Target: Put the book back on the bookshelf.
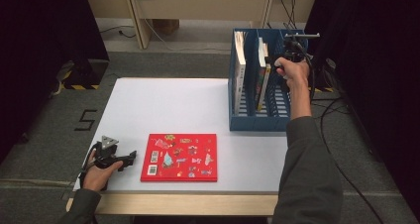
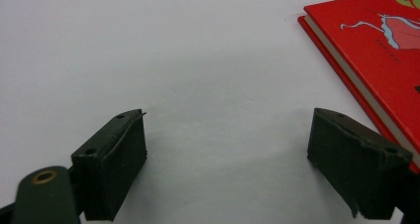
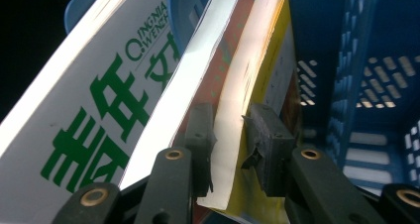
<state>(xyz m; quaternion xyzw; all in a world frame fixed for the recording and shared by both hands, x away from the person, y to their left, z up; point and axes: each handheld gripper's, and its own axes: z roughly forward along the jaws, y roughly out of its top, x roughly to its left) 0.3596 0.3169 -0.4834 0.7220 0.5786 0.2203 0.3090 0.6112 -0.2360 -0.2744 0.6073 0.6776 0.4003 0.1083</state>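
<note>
A red book (image 1: 179,157) with small pictures on its cover lies flat near the table's front edge. My left gripper (image 1: 130,158) rests on the table just left of it, jaws wide apart with bare tabletop between them (image 2: 228,149); the red book's corner (image 2: 381,50) lies beside the right jaw. At the back right, my right gripper (image 1: 275,63) reaches into a blue slotted file rack (image 1: 257,120). Its pads (image 3: 229,135) sit against both faces of a thin yellow-covered book (image 3: 262,60) that stands in the middle slot, tilted.
A white book with green characters (image 3: 99,110) stands in the rack's left slot (image 1: 239,70), with another thin book between it and the yellow one. The rack's right slot (image 3: 366,149) holds nothing. The white table (image 1: 163,105) lies bare between the rack and the red book.
</note>
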